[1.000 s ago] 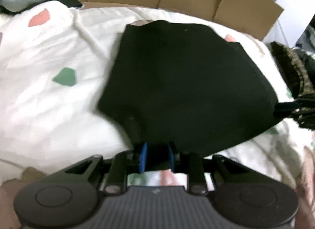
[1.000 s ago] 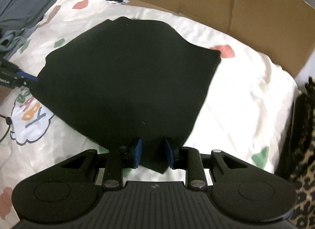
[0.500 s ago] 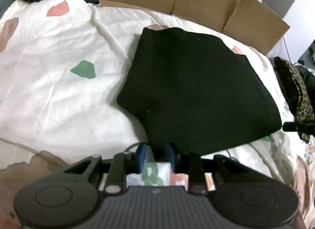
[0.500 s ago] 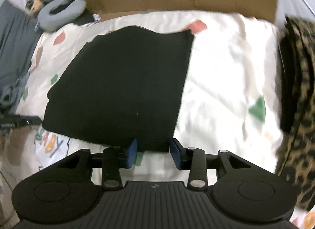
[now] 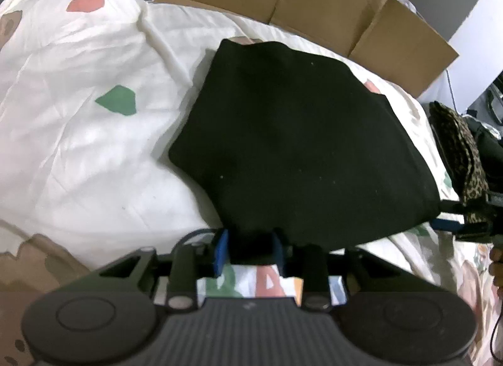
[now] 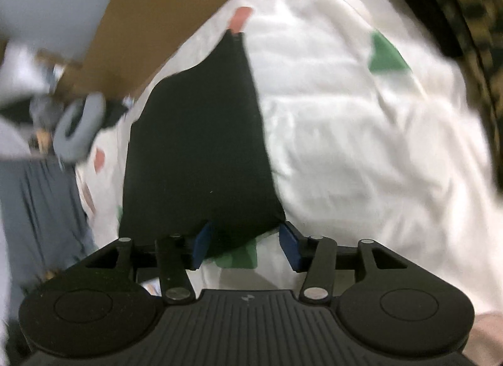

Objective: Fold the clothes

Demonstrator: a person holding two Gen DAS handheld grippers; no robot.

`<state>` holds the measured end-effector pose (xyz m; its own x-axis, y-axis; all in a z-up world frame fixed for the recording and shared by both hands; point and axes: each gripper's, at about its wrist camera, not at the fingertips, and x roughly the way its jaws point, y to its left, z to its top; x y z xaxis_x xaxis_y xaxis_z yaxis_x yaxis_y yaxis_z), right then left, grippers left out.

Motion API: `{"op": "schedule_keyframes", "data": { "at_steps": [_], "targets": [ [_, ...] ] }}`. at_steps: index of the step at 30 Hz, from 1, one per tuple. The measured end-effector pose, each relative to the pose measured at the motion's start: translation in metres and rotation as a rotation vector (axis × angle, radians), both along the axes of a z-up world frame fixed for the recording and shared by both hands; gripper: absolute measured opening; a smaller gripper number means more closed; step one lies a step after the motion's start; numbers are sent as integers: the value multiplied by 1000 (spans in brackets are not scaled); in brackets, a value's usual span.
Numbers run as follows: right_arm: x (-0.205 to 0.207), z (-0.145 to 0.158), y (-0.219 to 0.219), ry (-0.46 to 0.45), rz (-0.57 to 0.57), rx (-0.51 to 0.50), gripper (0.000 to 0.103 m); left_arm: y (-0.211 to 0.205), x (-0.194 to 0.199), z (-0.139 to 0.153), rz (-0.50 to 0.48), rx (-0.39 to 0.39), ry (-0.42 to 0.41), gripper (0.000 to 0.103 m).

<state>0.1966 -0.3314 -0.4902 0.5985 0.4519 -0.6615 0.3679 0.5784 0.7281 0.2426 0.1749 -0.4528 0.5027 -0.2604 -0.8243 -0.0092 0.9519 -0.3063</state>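
Since the earlier frames, both grippers' jaws have been opening, and the right wrist view has rolled sharply. Left gripper (image 5: 251,251): blue pads slightly apart, the near hem of the folded black fabric garment (image 5: 301,146) between them; whether they press on it is unclear. Right gripper (image 6: 246,248): jaws well apart, the garment's corner (image 6: 201,152) lying loosely between them, released as far as the blurred frame allows. The garment rests flat on the white quilt with coloured patches (image 5: 78,120), directly ahead of both tools, its long axis running across the left view. A next fold would probably start from this near edge, equally close to both hands.
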Motion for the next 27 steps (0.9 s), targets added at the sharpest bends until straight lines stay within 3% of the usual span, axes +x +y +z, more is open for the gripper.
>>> {"op": "schedule_keyframes", "data": {
  "at_steps": [5, 8, 11, 13, 20, 23, 25, 27],
  "targets": [
    [-6, -24, -5, 0, -129, 157, 55, 6, -3, -4, 8, -28, -3, 34],
    [-4, -30, -2, -21, -154, 198, 54, 10, -5, -7, 9, -46, -13, 35],
    [3, -33, 0, -26, -153, 233, 46, 12, -5, -11, 6, -69, -28, 36],
    [5, -33, 0, -38, -153, 265, 27, 13, -6, -13, 4, -85, -36, 36],
    [11, -40, 4, -13, -163, 301, 31, 24, -12, -19, 7, -154, -37, 37],
    [12, -42, 5, -23, -180, 327, 31, 25, -14, -23, 17, -179, -30, 21],
    [13, -40, 7, -33, -174, 332, 18, 26, -13, -24, 20, -188, -27, 11],
    [15, -38, 8, -34, -166, 318, 9, 26, -13, -20, 22, -186, -30, 9]
  ]
}}
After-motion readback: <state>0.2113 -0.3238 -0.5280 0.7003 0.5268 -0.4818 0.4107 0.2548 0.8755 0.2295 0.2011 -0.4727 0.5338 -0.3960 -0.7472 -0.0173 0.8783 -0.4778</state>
